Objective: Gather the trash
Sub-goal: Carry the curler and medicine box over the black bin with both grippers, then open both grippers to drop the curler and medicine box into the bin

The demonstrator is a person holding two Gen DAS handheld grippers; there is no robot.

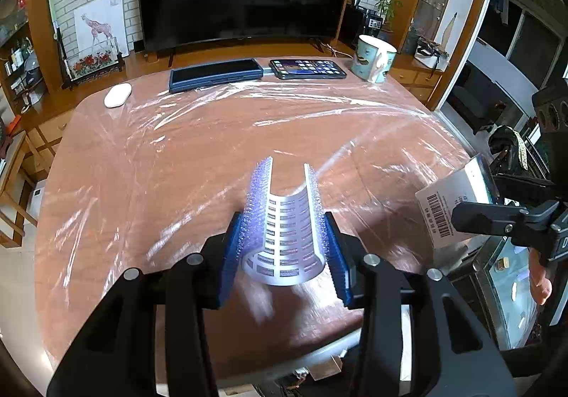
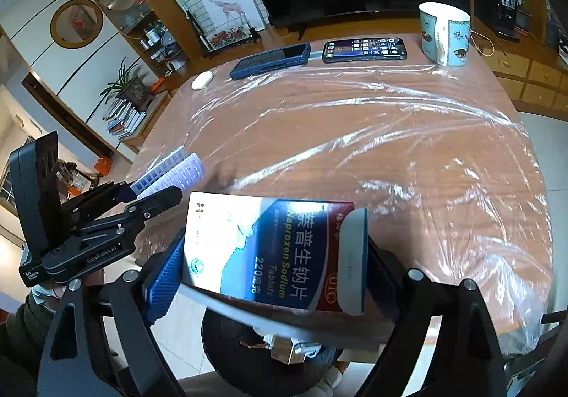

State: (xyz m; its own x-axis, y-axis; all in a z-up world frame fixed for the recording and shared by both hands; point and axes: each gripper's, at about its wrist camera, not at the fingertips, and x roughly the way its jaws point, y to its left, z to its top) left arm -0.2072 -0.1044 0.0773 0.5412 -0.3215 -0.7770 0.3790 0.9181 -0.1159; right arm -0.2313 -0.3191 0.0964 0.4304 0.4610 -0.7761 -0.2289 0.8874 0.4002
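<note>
Left wrist view: our left gripper fingers pinch a curled blister strip. Our right gripper fingers, spread wide, clamp a tablet box. Both are above the bench; the bowed strip may spring free.

Two wrist fisheyes, steeply down over the same table, each close behind its gripper.

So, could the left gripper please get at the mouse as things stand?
Probably not yet: the left gripper is shut on a bent blister pack, so its jaws are full. The table toward the mouse looks clear.
</note>
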